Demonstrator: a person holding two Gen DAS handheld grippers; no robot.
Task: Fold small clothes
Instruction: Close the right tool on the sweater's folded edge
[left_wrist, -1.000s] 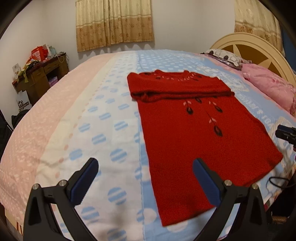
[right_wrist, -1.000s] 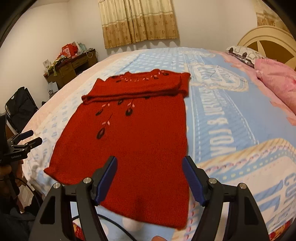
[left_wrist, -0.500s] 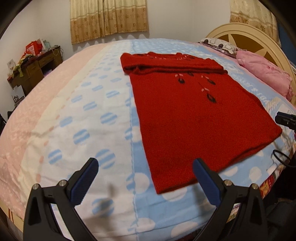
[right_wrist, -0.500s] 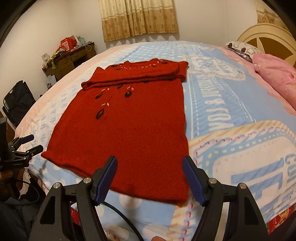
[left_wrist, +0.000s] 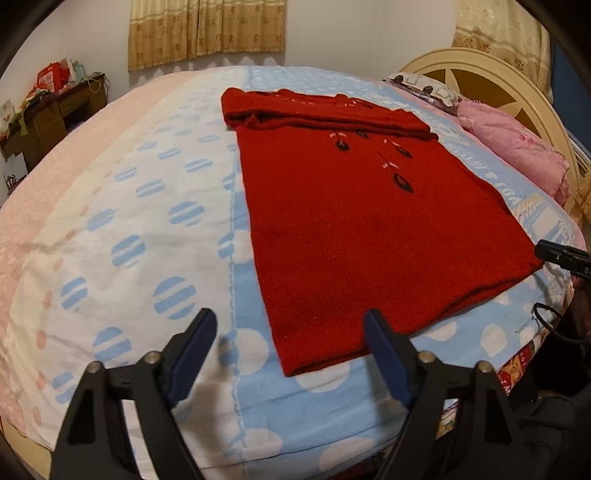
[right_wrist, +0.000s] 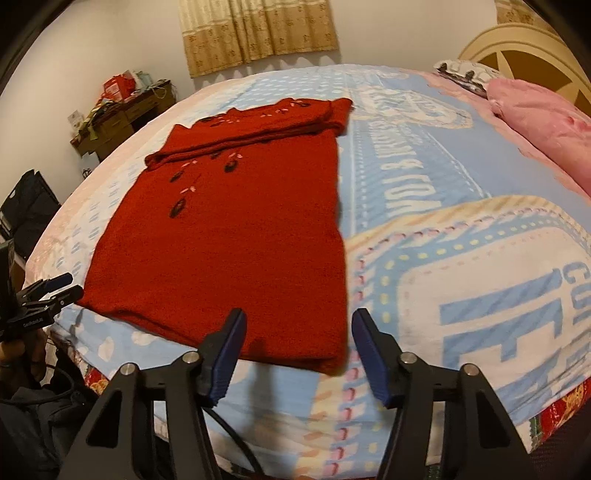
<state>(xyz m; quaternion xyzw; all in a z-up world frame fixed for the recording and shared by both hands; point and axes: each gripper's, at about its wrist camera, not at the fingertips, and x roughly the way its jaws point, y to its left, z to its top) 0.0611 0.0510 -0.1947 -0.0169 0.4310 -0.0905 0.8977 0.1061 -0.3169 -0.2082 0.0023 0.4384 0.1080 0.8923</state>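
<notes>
A red knit sweater (left_wrist: 351, 221) (right_wrist: 229, 236) with dark leaf embroidery lies flat on the bed, its sleeves folded across the chest at the far end. My left gripper (left_wrist: 290, 328) hovers over the hem's near left corner; its jaws are closing, and the corner lies between them without the pads pressing it. My right gripper (right_wrist: 297, 326) hangs over the hem's near right corner, jaws also closing, pads apart from the cloth. Each gripper shows at the edge of the other's view, as the right gripper (left_wrist: 561, 254) and the left gripper (right_wrist: 48, 291).
The bed cover (left_wrist: 147, 229) (right_wrist: 461, 280) is pale blue with dots and lettering. A pink pillow (left_wrist: 517, 155) and cream headboard (left_wrist: 491, 74) stand at the far right. A cluttered wooden desk (right_wrist: 118, 110) stands by the far wall. A black cable (left_wrist: 546, 317) hangs by the bed edge.
Both grippers sank toward the sweater's near hem, which now sits closer to the fingers. Both pairs of jaws have narrowed in the last half second.
</notes>
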